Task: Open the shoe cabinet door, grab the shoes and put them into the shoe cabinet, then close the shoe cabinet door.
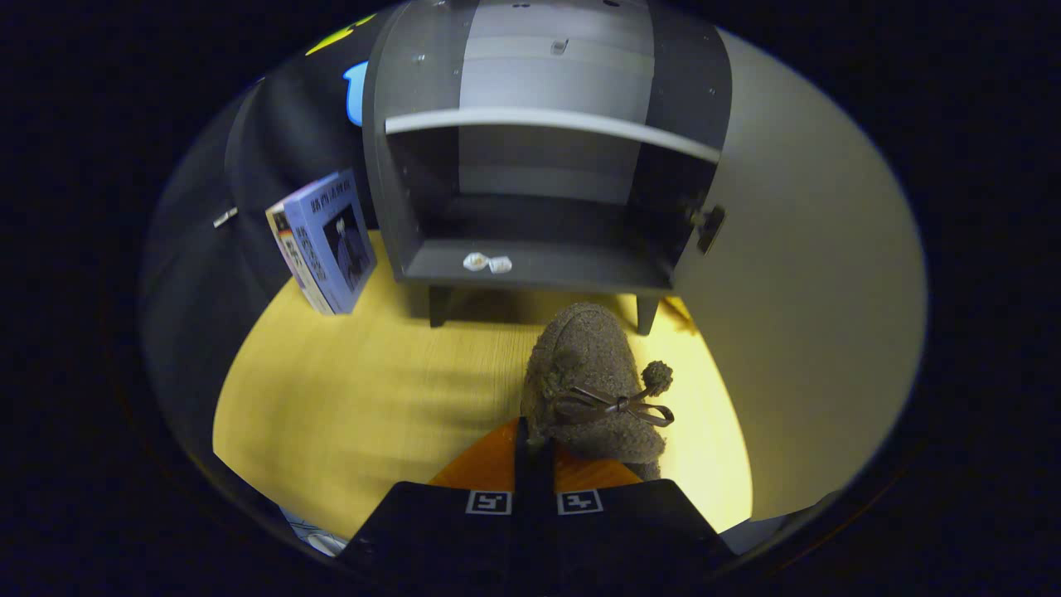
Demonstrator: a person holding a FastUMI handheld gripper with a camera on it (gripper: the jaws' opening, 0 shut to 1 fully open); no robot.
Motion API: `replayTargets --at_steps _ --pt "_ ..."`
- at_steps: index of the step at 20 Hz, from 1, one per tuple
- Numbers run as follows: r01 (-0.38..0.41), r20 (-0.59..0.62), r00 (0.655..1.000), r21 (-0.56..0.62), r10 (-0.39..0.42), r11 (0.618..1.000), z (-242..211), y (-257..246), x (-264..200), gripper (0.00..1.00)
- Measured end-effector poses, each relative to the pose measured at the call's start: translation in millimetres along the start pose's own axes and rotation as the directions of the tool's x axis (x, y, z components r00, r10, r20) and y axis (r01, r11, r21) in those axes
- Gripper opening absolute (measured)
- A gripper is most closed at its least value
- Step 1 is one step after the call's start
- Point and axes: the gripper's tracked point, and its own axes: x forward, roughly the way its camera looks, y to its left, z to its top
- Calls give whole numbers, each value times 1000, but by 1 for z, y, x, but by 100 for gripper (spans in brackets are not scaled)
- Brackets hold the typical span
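Gripping the fuzzy brown shoe [590, 377], the tool [535, 452] is pinched tight on its edge, just in front of the open shoe cabinet [530, 265].

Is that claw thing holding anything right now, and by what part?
Yes. The gripper is shut on the fuzzy brown shoe, pinching the rim at its heel end, near the bow.

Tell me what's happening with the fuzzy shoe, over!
Gripper shut on shoe, carried before cabinet. Door open, right side. Two small white bits on the bottom shelf's front edge.
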Motion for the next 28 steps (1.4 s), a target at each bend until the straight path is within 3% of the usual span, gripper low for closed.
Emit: replayTargets --at_steps 8,13,28 --pt "-64 171 983 -37 69 997 124 -4 -49 5" --pt "-83 239 966 -80 100 993 196 -13 -42 5" --pt "2 229 973 -42 8 999 352 -22 100 5"
